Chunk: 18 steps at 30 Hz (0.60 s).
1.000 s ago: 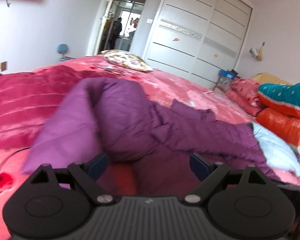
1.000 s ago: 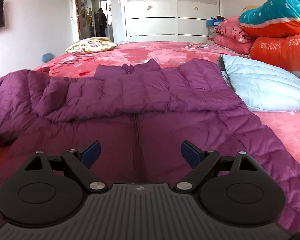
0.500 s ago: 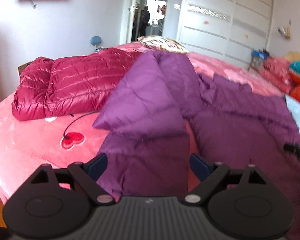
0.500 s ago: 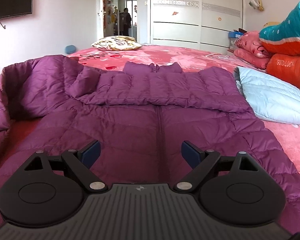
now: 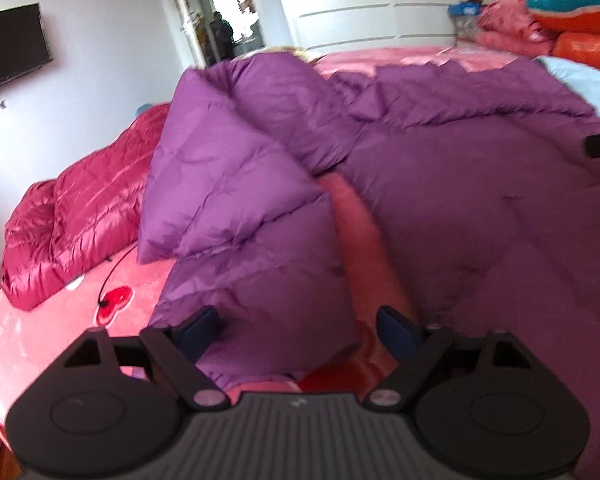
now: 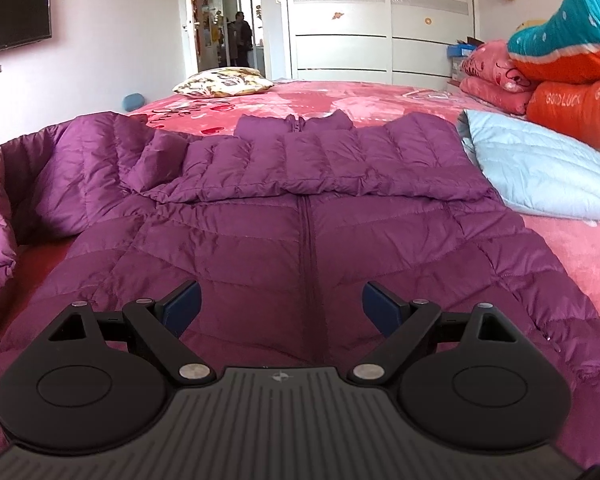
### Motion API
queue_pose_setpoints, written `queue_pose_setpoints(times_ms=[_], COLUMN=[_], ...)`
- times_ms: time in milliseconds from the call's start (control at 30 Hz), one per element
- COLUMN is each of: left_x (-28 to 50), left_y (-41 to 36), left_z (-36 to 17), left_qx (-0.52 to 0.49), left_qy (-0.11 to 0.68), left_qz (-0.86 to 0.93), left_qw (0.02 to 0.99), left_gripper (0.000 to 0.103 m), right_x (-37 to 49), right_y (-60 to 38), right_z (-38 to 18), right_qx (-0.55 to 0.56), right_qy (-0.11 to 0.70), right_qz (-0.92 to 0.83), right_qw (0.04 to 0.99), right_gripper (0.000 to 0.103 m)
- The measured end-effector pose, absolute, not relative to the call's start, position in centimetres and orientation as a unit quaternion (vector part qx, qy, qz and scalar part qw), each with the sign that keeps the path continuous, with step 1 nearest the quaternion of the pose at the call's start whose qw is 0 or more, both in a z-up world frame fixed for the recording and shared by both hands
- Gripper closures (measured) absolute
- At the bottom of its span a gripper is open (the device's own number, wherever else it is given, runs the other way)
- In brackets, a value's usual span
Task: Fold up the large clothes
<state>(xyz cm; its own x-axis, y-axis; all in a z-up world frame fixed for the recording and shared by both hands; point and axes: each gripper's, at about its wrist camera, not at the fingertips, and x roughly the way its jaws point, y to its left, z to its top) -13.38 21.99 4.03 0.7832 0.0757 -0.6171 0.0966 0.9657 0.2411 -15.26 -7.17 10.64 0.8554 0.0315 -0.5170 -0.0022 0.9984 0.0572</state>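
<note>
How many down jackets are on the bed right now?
2. The purple jacket lies spread across the bed under both grippers; the red jacket is bunched at the bed's left edge, beyond the purple sleeve. Others may be out of view.

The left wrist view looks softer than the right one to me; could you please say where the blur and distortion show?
Left wrist view: motion blur smears the purple down jacket and the doorway; the gripper body stays sharp. Right wrist view: crisp, with the jacket's quilting legible. Both: fisheye bending, the wardrobe lines curving.
</note>
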Motion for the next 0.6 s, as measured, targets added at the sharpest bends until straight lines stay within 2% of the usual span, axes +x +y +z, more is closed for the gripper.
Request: queue_pose_setpoints(times_ms=[100, 167, 333, 400, 500, 600], left_x=[-12.7, -12.4, -12.0, -11.8, -11.3, -11.1], left_y=[22.2, 22.3, 22.4, 22.7, 24.1, 25.5], left_z=[3.5, 3.3, 3.6, 3.9, 5.1, 6.8], left_qx=[0.129, 0.122, 0.110, 0.095, 0.030, -0.033], left_qy=[0.330, 0.331, 0.336, 0.341, 0.353, 0.356], left_qz=[0.000, 0.000, -0.010, -0.010, -0.009, -0.016], left_qw=[0.935, 0.936, 0.935, 0.935, 0.935, 0.934], left_gripper=[0.026, 0.033, 0.062, 0.076, 0.086, 0.088], right_x=[-15.0, -14.8, -14.3, -14.1, -14.0, -13.7], right_y=[-7.4, -7.4, -6.9, -6.8, -6.9, -7.5], right_z=[10.5, 10.4, 10.3, 10.3, 10.4, 10.6], right_qx=[0.035, 0.036, 0.028, 0.022, 0.025, 0.042], right_qy=[0.270, 0.271, 0.271, 0.268, 0.265, 0.262], right_qz=[0.010, 0.013, 0.021, 0.027, 0.032, 0.033], right_qw=[0.962, 0.962, 0.962, 0.963, 0.963, 0.963], right_gripper=[0.000, 0.000, 0.000, 0.000, 0.000, 0.000])
